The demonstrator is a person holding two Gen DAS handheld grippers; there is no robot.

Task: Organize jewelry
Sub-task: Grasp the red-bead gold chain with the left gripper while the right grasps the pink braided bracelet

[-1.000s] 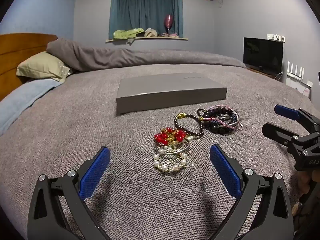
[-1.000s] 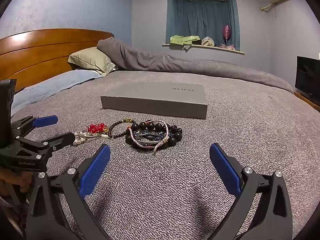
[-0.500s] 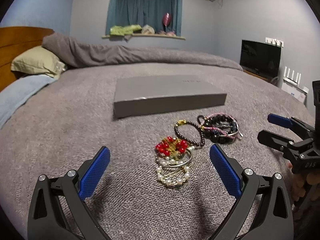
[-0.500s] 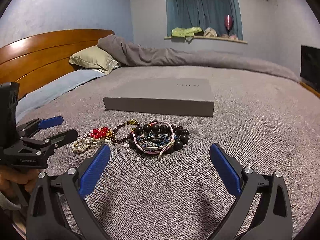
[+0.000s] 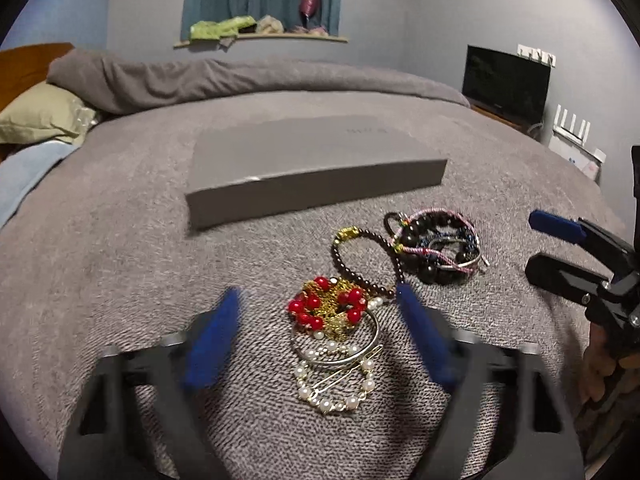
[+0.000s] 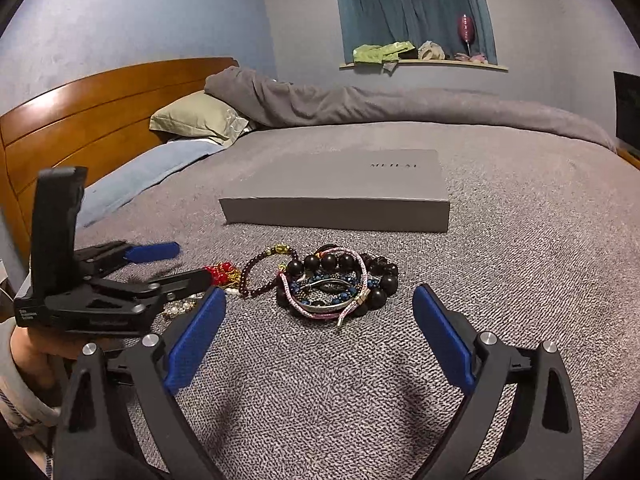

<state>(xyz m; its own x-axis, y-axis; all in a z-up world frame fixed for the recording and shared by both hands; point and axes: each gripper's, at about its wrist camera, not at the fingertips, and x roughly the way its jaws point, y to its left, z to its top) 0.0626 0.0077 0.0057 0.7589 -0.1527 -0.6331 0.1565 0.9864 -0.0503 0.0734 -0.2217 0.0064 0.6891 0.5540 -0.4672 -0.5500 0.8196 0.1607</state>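
A flat grey closed box (image 5: 312,168) lies on the grey bedspread; it also shows in the right wrist view (image 6: 340,196). In front of it lies jewelry: a red and gold bead bracelet (image 5: 328,310), a pearl bracelet with a hair clip (image 5: 336,384), a brown bead strand (image 5: 360,256), and a heap of dark bead bracelets (image 5: 436,248), seen too in the right wrist view (image 6: 340,284). My left gripper (image 5: 320,320) is open, its blurred fingers either side of the red and pearl pieces. My right gripper (image 6: 320,320) is open and empty, just short of the dark heap.
A rolled grey duvet (image 6: 360,100), a green pillow (image 6: 196,120) and a wooden headboard (image 6: 80,120) lie at the bed's far left. A television (image 5: 506,80) stands at the right. Bedspread stretches around the box.
My left gripper has moved forward and down over the red and pearl bracelets. My right gripper has moved closer to the dark bracelet heap. Both stay open.
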